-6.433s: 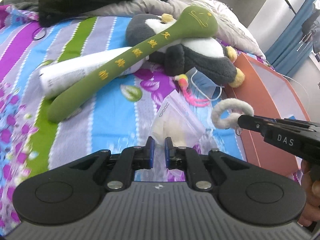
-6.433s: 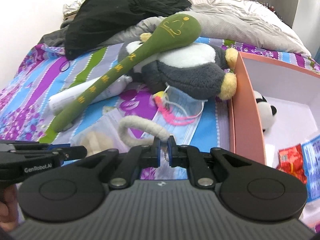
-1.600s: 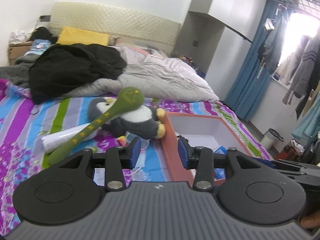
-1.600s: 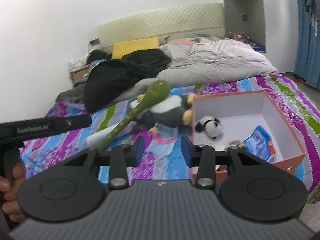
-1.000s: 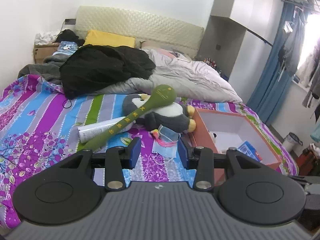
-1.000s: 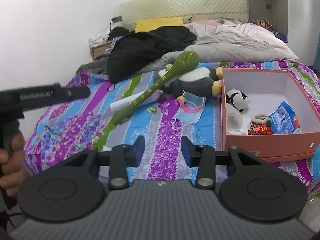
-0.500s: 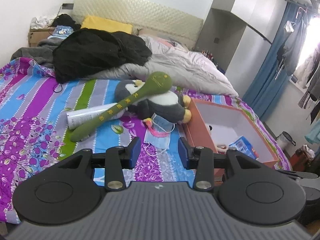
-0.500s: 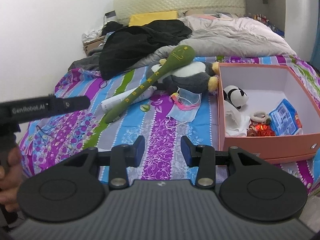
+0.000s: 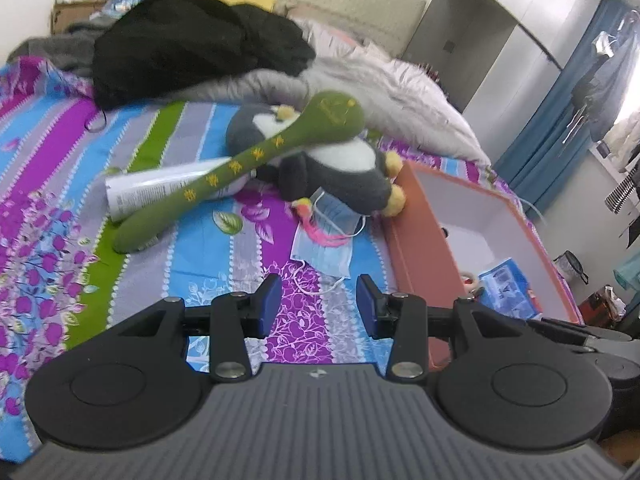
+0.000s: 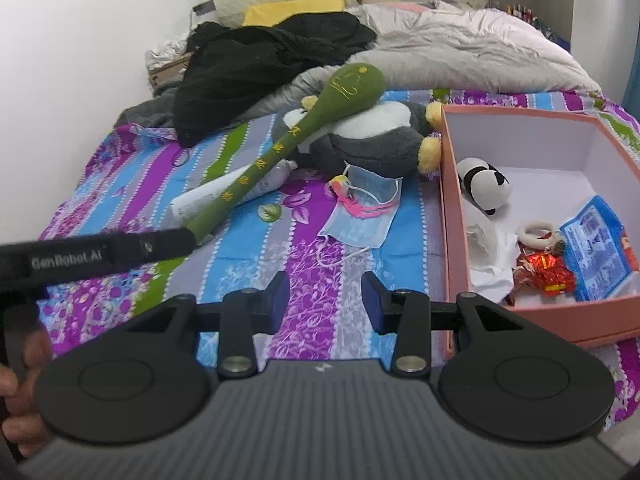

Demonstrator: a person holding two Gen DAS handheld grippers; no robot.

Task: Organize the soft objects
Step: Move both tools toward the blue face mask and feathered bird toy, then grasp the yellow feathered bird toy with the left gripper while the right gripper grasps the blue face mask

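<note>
Nearest the cameras, the left gripper and the right gripper both hang over the striped bedsheet with jaws spread and nothing between the pads; a hand grips the left tool's handle at the edge of the right wrist view

The landmark here is the pink box, open-topped, sitting on the sheet. Just beside its near-left wall lies a blue face mask, flat on the sheet with its ear loops trailing, and a pink feathery toy lies across the mask. Inside the box, a small panda plush rests against the left wall, with a white bag nearer the camera, a white ring, a red wrapper and a blue packet toward the right side

Touching the box's far-left corner is a large penguin plush, grey and white with yellow feet. A long green plush mallet leans with its head on the penguin and its handle running down to the left, away from the box, crossing a white tube that lies on the sheet

Beyond the box, a black garment is heaped to the far left and a grey duvet bunches straight behind, with a yellow pillow at the headboard
</note>
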